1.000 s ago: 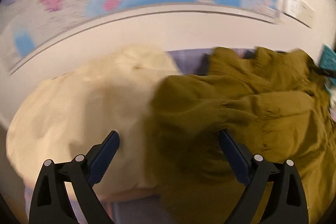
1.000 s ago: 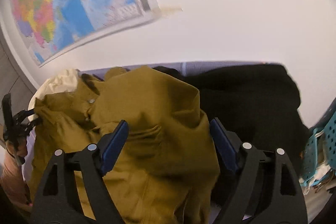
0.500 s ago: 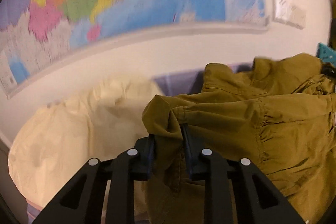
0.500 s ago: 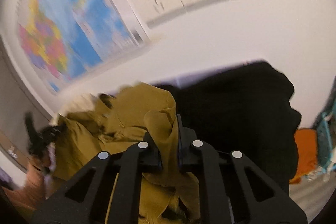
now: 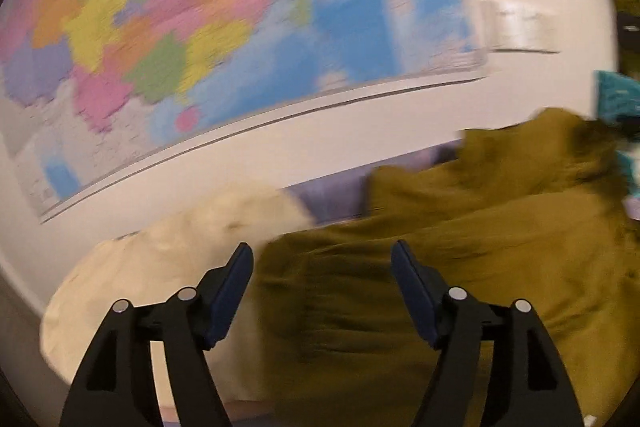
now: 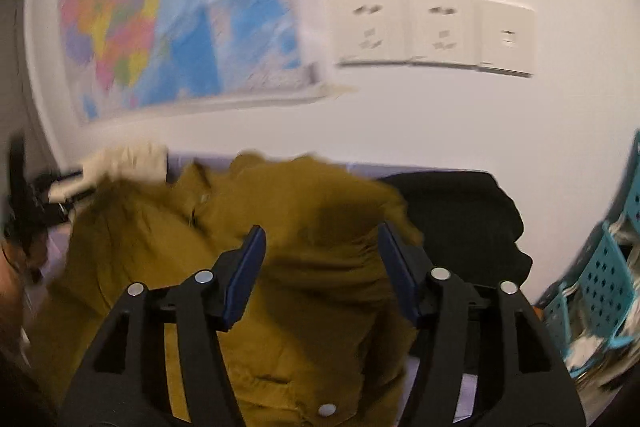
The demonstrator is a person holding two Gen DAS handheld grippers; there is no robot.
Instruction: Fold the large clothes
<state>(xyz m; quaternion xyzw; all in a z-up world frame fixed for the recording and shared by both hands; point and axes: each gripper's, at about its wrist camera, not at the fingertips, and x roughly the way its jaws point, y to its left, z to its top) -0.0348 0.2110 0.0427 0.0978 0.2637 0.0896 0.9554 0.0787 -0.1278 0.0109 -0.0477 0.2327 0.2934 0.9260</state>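
An olive-brown shirt (image 5: 460, 267) lies crumpled on a lilac surface; it also shows in the right wrist view (image 6: 304, 227). My left gripper (image 5: 322, 267) is open, its jaws apart just above the shirt's left edge, holding nothing. My right gripper (image 6: 320, 247) is open above the shirt's right part, empty. The left gripper is a dark blur at the left edge of the right wrist view (image 6: 28, 203). Both views are motion-blurred.
A cream garment (image 5: 168, 267) lies left of the shirt, a black garment (image 6: 464, 219) right of it. The wall close behind carries a coloured map (image 5: 200, 19) and sockets (image 6: 432, 31). Teal baskets (image 6: 600, 275) stand at the far right.
Half a second ago both grippers were shut on folds of the olive shirt and lifting it. Now both have opened and the shirt has dropped back onto the surface.
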